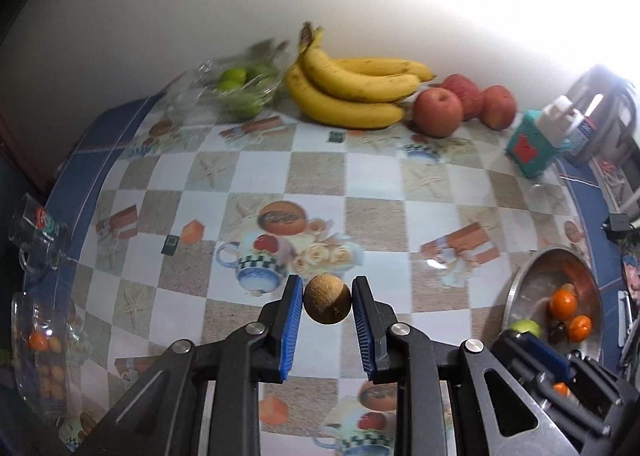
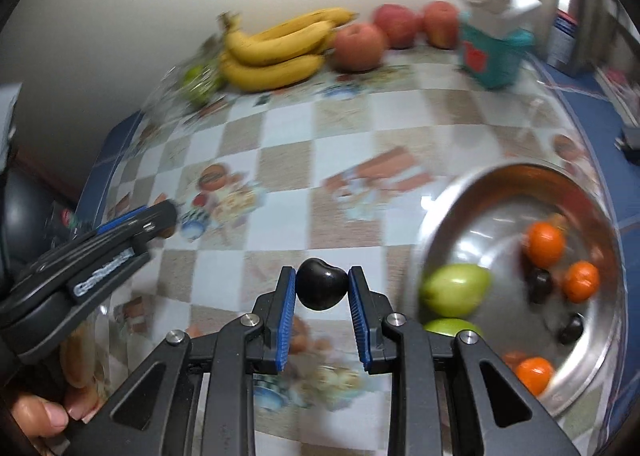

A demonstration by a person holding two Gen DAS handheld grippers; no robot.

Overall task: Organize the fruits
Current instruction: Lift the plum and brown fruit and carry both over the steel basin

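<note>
While both grippers hang above the checked surface, each is clamped on one small fruit. Between the blue fingers of the left gripper sits a round brown fruit, pinched on both sides and clear of the cloth. The right gripper has its fingers pressed on a glossy dark fruit, also off the surface.

At the right edge stands a steel bowl. Inside it lie two green fruits, three small oranges and two small dark fruits, scattered rather than grouped. On the left edge, the left wrist view shows a clear glass container with small orange fruits in it, and a glass mug just behind; what the mug holds cannot be told. Against the back wall, a clear bag or tub of limes is blurred.

Loose along the wall are a bunch of bananas and three red apples, the bunch touching the nearest apple. Right of the apples stands a teal and white carton, with a metal appliance behind it. A patterned oilcloth with blue borders covers the surface; the wall is plain white, glaring at the upper right. A person's thumb grips the left gripper's handle.
</note>
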